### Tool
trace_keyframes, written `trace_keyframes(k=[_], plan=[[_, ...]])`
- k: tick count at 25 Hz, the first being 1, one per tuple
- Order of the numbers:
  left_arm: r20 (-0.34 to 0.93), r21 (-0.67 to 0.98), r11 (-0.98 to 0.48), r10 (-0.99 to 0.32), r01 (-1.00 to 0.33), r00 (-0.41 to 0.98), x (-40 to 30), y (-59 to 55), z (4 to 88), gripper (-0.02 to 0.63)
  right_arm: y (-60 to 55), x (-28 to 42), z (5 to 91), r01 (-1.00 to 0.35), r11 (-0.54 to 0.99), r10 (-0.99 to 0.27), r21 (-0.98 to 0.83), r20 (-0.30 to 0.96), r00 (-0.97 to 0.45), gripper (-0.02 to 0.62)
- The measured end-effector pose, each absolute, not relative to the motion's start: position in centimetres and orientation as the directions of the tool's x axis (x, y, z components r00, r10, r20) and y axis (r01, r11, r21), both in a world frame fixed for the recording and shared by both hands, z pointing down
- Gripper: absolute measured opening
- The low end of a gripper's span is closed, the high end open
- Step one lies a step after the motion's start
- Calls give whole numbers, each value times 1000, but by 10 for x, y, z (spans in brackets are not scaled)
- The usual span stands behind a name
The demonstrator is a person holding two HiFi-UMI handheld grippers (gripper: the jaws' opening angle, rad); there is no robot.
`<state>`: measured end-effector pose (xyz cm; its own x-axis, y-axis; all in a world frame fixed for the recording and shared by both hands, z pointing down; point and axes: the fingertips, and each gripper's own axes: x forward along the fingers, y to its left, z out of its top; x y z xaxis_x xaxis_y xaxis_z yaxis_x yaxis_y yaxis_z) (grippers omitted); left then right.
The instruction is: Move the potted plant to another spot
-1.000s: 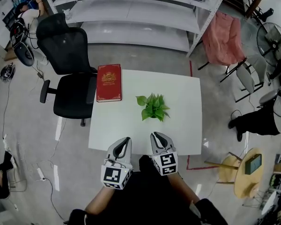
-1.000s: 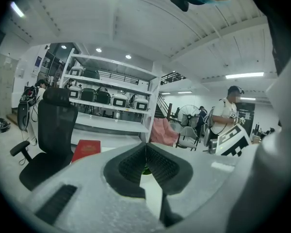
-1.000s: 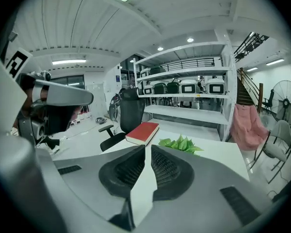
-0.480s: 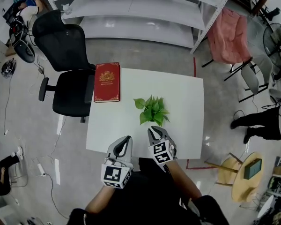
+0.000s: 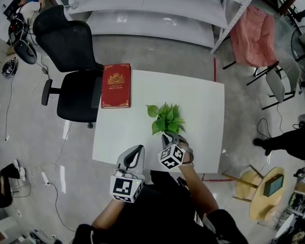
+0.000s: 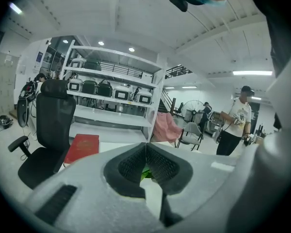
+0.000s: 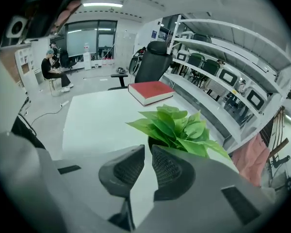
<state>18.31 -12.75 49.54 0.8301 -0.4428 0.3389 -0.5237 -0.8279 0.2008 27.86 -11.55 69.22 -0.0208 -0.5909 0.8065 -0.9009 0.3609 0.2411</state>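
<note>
The potted plant (image 5: 166,118), green and leafy in a dark pot, stands near the middle of the white table (image 5: 203,105). My right gripper (image 5: 166,135) is just in front of the plant's near side, its tips at the leaves. In the right gripper view the plant (image 7: 177,126) rises right behind the gripper (image 7: 148,147), whose jaws are shut with nothing between them. My left gripper (image 5: 138,150) hangs at the table's near edge, left of the plant, shut and empty. In the left gripper view a sliver of green shows behind the closed gripper (image 6: 145,145).
A red book (image 5: 116,85) lies at the table's far left corner. A black office chair (image 5: 73,60) stands to the left. White shelving (image 5: 152,9) runs along the back. A pink-draped chair (image 5: 254,34) and a small round wooden table (image 5: 267,192) are to the right.
My right gripper has moved forward over the table edge up to the plant's near side. The left gripper has stayed at the near edge.
</note>
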Motion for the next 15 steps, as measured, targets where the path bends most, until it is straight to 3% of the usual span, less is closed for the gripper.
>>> trace_keyframes(k=[8,11,15], plan=[[350,202,-822,-448,-533,823,185,-130,501,17,-118,290,716,-840,453,-526,300,850,20,20],[352,202,-818,-453,-539,819,186,-132,500,17,-119,292,724,-809,502,-492,306,870,24,92],[356,207,-812,-457,-545,815,188,-133,502,17,-122,297,734,-774,542,-468,326,882,43,92]])
